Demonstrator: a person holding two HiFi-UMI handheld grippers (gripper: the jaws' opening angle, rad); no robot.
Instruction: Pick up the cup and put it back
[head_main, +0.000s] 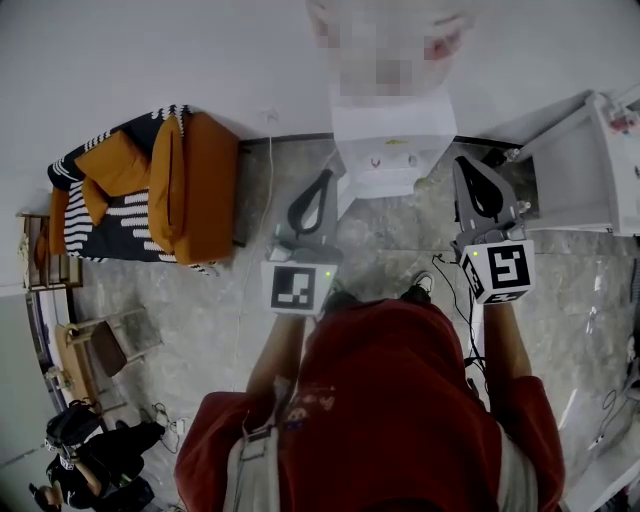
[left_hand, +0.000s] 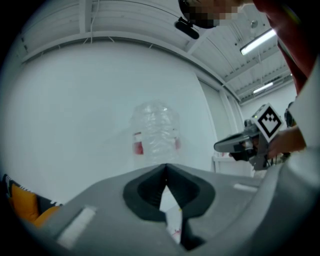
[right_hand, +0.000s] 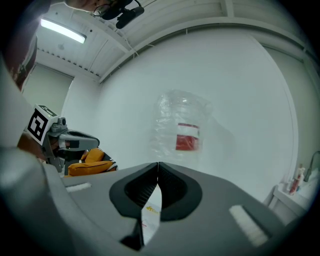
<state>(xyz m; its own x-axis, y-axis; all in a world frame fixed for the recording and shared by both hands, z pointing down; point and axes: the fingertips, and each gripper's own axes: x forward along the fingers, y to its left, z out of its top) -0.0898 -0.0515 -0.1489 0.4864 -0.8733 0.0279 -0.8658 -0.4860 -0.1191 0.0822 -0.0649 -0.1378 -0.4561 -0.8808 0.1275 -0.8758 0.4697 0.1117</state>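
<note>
A clear plastic cup (left_hand: 155, 131) with a red label stands ahead of both grippers against the white wall; it shows again in the right gripper view (right_hand: 182, 129). In the head view it sits on top of a white stand (head_main: 392, 140), mostly under a blurred patch. My left gripper (head_main: 324, 178) is held left of the stand and my right gripper (head_main: 468, 166) right of it, both short of the cup. The jaws of each meet at the tips with nothing between them, as both the left gripper (left_hand: 166, 167) and right gripper (right_hand: 158, 165) views show.
An orange and striped sofa (head_main: 150, 185) stands at the left by the wall. A white cabinet (head_main: 590, 160) is at the right, with bottles (right_hand: 298, 177) on it. Cables (head_main: 450, 275) lie on the stone floor. A small wooden table (head_main: 100, 340) and a crouching person (head_main: 90, 450) are at lower left.
</note>
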